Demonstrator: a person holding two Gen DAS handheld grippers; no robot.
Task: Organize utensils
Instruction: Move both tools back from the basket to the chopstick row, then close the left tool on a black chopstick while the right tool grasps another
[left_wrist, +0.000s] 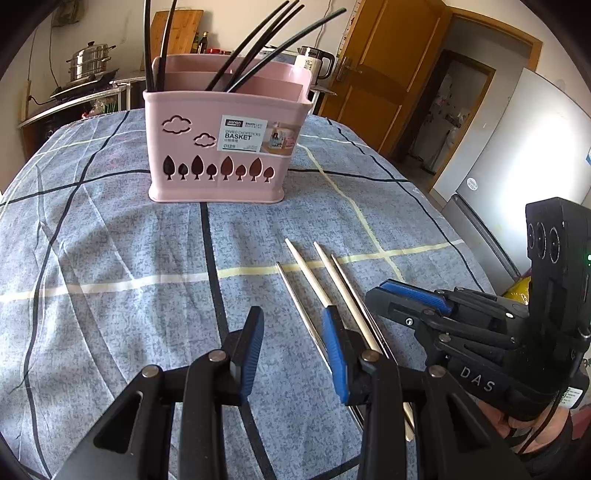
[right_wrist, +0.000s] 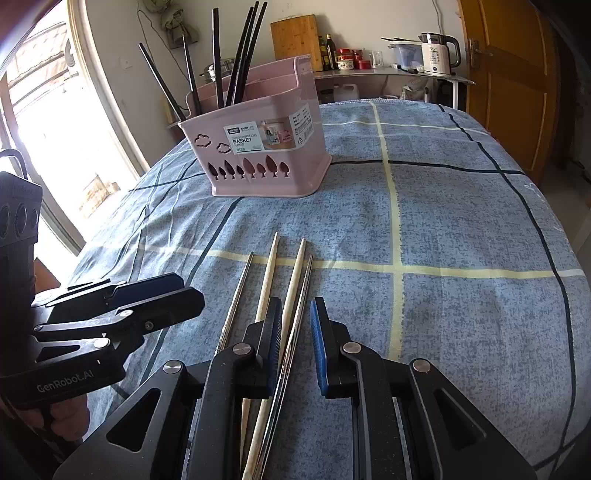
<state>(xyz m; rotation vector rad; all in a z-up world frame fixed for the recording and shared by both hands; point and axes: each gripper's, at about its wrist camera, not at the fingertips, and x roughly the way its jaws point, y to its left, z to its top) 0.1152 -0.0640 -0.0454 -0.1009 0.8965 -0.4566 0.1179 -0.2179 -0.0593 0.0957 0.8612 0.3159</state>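
A pink chopsticks basket (left_wrist: 221, 147) stands on the blue checked tablecloth (left_wrist: 110, 258) and holds several black chopsticks (left_wrist: 255, 55); it also shows in the right wrist view (right_wrist: 269, 155). Two wooden chopsticks (right_wrist: 267, 277) and two metal chopsticks (right_wrist: 240, 291) lie side by side on the cloth nearer me; they also show in the left wrist view (left_wrist: 314, 280). My left gripper (left_wrist: 291, 354) is open and empty, just left of them. My right gripper (right_wrist: 295, 347) is open, low over the chopsticks, its fingers either side of a wooden and a metal one.
A wooden door (left_wrist: 388, 74) and a white fridge (left_wrist: 517, 147) stand to the right. A counter (right_wrist: 388, 74) behind the table holds a kettle (right_wrist: 439, 55), bottles and a cutting board. A bright window (right_wrist: 55, 129) is to the left.
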